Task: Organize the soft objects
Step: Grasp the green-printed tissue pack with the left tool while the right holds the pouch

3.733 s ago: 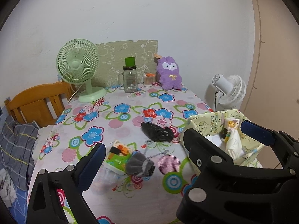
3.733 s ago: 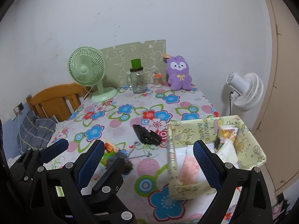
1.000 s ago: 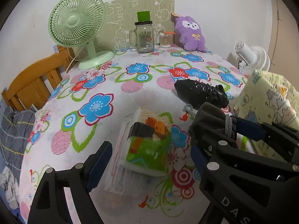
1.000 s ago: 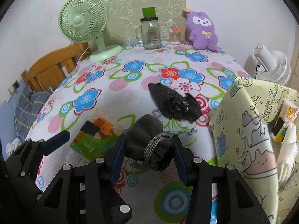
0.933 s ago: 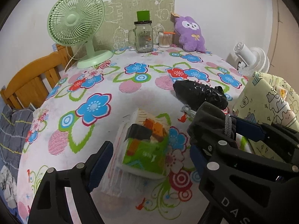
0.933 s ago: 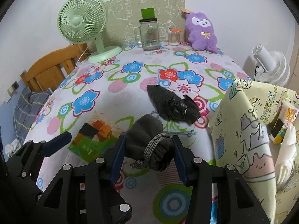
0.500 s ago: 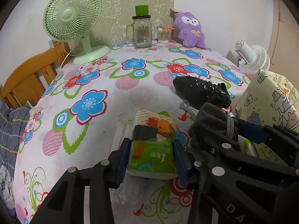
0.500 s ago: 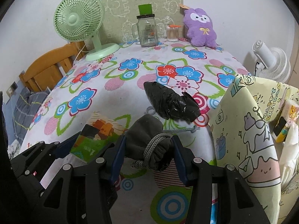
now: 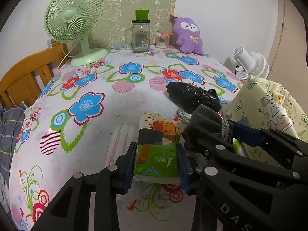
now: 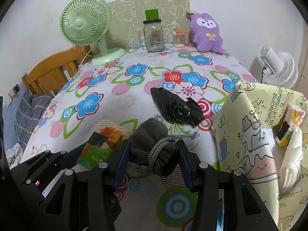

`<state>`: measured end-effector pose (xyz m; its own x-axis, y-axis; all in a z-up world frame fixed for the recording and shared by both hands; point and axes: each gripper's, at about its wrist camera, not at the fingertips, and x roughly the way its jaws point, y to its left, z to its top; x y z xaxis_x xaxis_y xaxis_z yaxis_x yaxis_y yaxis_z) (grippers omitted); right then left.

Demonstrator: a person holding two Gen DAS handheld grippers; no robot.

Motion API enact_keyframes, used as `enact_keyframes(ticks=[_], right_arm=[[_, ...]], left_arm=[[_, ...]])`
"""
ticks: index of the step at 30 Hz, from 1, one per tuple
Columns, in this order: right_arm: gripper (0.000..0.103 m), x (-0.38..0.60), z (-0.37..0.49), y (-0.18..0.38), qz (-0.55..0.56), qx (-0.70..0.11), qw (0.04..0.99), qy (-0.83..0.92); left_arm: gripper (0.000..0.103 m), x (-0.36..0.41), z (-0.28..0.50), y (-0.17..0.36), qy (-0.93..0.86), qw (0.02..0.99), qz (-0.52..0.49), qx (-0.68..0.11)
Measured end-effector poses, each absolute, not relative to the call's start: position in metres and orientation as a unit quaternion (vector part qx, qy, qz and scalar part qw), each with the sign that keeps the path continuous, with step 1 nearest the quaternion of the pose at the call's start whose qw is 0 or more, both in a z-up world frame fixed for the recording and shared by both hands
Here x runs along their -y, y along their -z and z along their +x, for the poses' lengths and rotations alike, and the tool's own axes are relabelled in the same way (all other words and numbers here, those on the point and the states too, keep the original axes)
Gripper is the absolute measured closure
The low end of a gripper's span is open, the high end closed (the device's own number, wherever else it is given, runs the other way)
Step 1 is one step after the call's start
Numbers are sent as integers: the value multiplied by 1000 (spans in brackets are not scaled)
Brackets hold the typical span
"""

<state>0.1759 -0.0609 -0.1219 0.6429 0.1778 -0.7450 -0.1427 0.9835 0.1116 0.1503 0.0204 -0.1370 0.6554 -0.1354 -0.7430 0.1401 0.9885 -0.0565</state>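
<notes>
A green and orange tissue pack [image 9: 156, 150] lies on the flowered tablecloth [image 9: 86, 115], and my left gripper [image 9: 156, 153] is closing on it, both blue pads pressed against its sides. Just to its right, my right gripper [image 10: 153, 148] is shut on a grey drawstring pouch [image 10: 152, 136], which also shows in the left wrist view as the pouch [image 9: 204, 123]. In the right wrist view the tissue pack [image 10: 102, 144] sits left of the pouch. A crumpled black plastic bag [image 10: 175, 107] lies beyond the pouch. A yellow fabric box [image 10: 250, 119] stands open at the right, holding small packs.
At the table's far edge stand a green desk fan [image 9: 75, 28], a glass jar [image 9: 141, 38], a cotton swab pot [image 9: 161, 40] and a purple plush [image 9: 187, 36]. A wooden chair [image 9: 23, 77] is at the left. A white fan [image 9: 250, 63] sits off the right side.
The left jaws went from wide apart around the tissue pack to pressing on its sides. The right gripper has kept its hold on the pouch without moving.
</notes>
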Motion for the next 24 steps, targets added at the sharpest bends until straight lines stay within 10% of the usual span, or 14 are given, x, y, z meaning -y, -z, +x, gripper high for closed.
enact_keyframes(ticks=[24], right_arm=[[51, 68, 133, 66, 25, -354, 929, -100]], left_arm=[[64, -17, 109, 83, 61, 936, -1, -346]])
